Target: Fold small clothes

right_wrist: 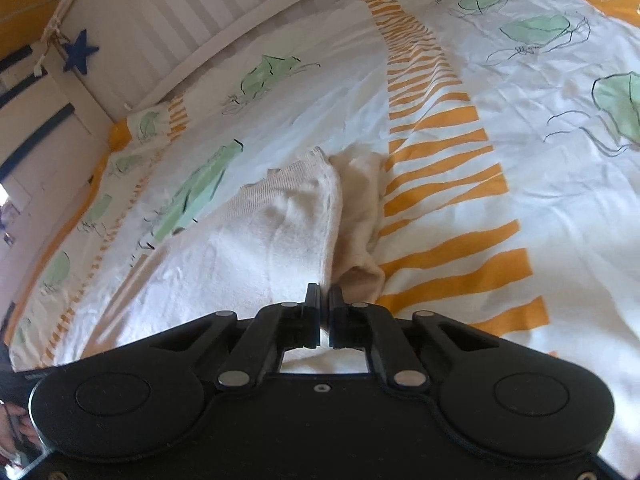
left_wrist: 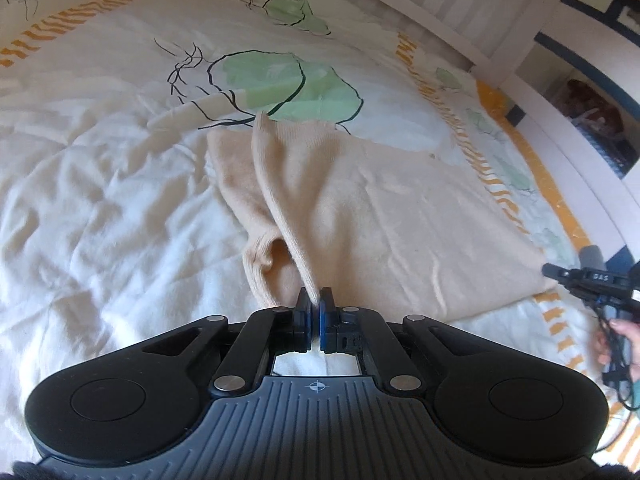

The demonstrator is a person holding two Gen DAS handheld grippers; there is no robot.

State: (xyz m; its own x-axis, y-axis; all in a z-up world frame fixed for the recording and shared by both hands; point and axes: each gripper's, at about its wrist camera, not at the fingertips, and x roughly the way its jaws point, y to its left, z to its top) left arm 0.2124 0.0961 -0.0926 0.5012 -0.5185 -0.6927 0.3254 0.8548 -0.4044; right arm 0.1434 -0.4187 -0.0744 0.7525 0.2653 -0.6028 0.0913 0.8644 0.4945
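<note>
Both hand-held grippers pinch the sweater (left_wrist: 360, 208); only right view shows a star (right_wrist: 79, 53).

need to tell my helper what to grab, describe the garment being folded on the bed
On the bed's white cover, printed with green leaves and orange stripes, lies one beige knit top. It is the only plain, fuzzy piece there, with ribbed edges, partly folded.

Leaf-printed bedcover (right_wrist: 520, 128), white slatted headboard (right_wrist: 168, 12), blue star (right_wrist: 79, 53), daylight
</note>
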